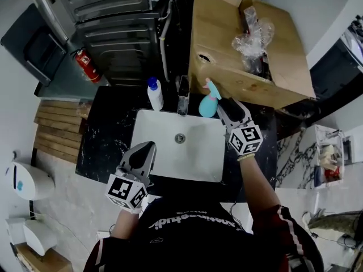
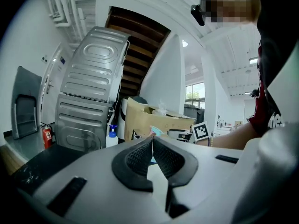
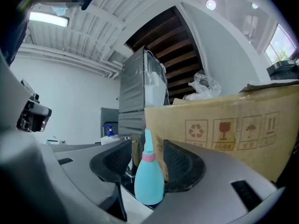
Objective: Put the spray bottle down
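The teal teardrop-shaped plastic spray bottle [image 1: 209, 103] stands on the black marble table [image 1: 105, 143], centre frame, untouched between the wide jaws of the right hand-held gripper [image 1: 229, 105]. The left hand-held gripper [image 1: 146, 149] is closed. Release seems done; next, withdraw without tipping it.

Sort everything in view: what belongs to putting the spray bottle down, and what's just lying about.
Job: teal spray bottle, right hand-held gripper, black countertop.
Lying about: white pump bottle, faucet, cardboard box, fire extinguisher, crumpled plastic wrap.
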Demonstrator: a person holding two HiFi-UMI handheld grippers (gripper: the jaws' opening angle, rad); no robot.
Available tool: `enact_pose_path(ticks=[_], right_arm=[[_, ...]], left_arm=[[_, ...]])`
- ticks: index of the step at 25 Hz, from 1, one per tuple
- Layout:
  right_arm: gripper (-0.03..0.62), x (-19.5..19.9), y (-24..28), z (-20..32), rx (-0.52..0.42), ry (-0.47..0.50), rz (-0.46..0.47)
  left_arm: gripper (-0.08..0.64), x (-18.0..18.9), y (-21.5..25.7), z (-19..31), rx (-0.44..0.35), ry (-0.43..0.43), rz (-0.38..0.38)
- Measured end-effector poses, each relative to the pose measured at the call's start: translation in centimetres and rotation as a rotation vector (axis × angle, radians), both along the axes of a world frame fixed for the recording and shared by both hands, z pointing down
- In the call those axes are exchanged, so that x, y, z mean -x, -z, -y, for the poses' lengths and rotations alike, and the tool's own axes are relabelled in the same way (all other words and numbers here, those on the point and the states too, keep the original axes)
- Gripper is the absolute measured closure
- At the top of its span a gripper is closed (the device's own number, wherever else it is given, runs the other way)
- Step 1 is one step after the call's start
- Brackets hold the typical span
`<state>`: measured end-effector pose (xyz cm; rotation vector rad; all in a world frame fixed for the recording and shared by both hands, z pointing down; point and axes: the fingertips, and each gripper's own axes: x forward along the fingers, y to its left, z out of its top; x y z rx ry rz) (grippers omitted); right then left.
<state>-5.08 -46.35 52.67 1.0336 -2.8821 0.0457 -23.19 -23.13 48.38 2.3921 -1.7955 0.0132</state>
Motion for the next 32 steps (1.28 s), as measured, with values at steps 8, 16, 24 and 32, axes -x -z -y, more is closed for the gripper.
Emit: enact_pose_path(ticks=[8,16,24,32], right_arm=[[0.456,-1.7,8.2,-7.9,-0.105,0.028,0.100],[0.541,-2.3,14.3,-15.6,-0.160,0.105,0.185],[0.555,-2.2,12.9,-20.1,-0.044,0.137,0.145],[0.555,-2.2,11.6,-21.5,0.009,0.115,0.126]], left_arm=[[0.545,-3.8,2.0,1.3,-0.070,-0.120,-0.008],[0.544,-8.4,3.4,2.5,-0.109,-0.237,-0.018],[0.545,-11.2,4.2,3.1,-0.123,-0.301,-0.008],[0.545,-12.0,4.0,2.6,-0.115,-0.312,-0.005]])
